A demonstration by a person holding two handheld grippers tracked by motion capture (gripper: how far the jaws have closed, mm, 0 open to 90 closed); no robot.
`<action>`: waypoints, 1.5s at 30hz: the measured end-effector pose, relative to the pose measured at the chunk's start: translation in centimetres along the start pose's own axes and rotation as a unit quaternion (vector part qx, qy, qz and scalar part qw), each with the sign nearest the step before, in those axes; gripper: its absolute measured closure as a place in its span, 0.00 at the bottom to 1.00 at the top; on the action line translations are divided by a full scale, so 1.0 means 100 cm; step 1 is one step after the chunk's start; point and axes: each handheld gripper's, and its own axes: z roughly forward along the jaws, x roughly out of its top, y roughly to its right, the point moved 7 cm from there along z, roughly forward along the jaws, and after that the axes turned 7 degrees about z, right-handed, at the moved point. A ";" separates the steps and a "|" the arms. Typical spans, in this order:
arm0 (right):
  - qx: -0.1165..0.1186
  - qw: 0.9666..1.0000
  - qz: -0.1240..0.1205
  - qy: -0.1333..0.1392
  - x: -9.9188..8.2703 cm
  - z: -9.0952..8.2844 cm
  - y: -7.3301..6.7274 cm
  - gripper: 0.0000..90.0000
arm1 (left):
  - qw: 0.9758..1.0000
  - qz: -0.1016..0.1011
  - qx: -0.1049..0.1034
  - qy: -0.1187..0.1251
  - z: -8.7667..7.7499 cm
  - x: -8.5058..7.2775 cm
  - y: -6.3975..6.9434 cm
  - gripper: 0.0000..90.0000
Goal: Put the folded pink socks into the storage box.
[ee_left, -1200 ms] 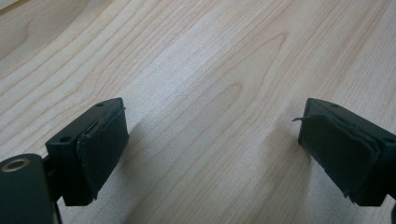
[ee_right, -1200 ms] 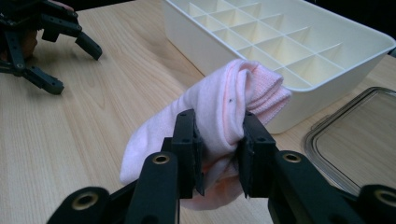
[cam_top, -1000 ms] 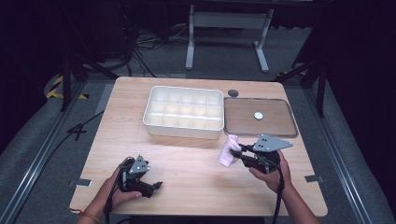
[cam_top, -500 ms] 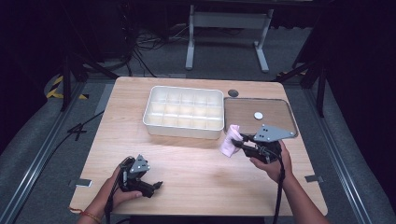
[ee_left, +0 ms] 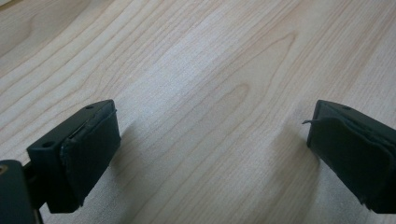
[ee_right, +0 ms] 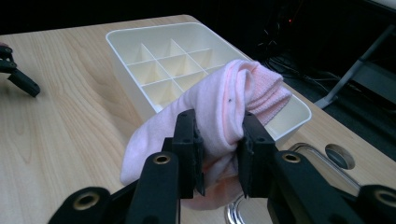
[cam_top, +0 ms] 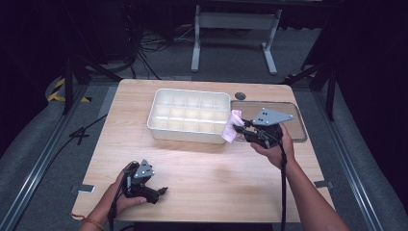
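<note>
A rolled pink sock hangs in the air, pinched between the two black jaws of my right gripper. In the high view the sock and right gripper sit just off the right end of the white divided tray, near its front right corner. The tray's compartments look bare in the right gripper view. My left gripper rests low at the table's front left, held in a hand. Its jaws stand wide apart over bare wood with nothing between them.
A clear flat lid lies on the table right of the tray, partly under the right hand. A small dark round disc sits behind it. Table edges drop to dark floor with cables and a metal stand behind.
The right gripper has lifted the pink sock and carried it back and left, from the table's middle right up to the tray's right end. The left gripper has stayed put.
</note>
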 end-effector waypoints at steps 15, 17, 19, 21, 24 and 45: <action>-0.018 0.999 -0.017 -0.034 0.011 0.038 0.008 0.80 | 1.000 0.000 0.000 0.000 0.000 0.000 0.000 0.03; -0.021 0.999 -0.018 -0.044 0.010 0.043 0.009 0.80 | 1.000 0.000 0.000 0.000 0.000 0.000 0.000 0.03; -0.026 0.998 -0.023 -0.053 0.010 0.048 0.010 0.80 | 1.000 0.000 0.000 0.000 0.000 0.000 0.000 0.03; -0.030 0.997 -0.032 -0.061 0.009 0.053 0.011 0.80 | 1.000 0.000 0.000 0.000 0.000 0.000 0.000 0.03; -0.040 0.995 -0.053 -0.079 0.006 0.060 0.010 0.80 | 1.000 0.000 0.000 0.000 0.000 0.000 0.000 0.03; -0.065 0.985 -0.080 -0.135 -0.006 0.084 0.018 0.80 | 1.000 0.000 0.000 0.000 0.000 0.000 0.000 0.03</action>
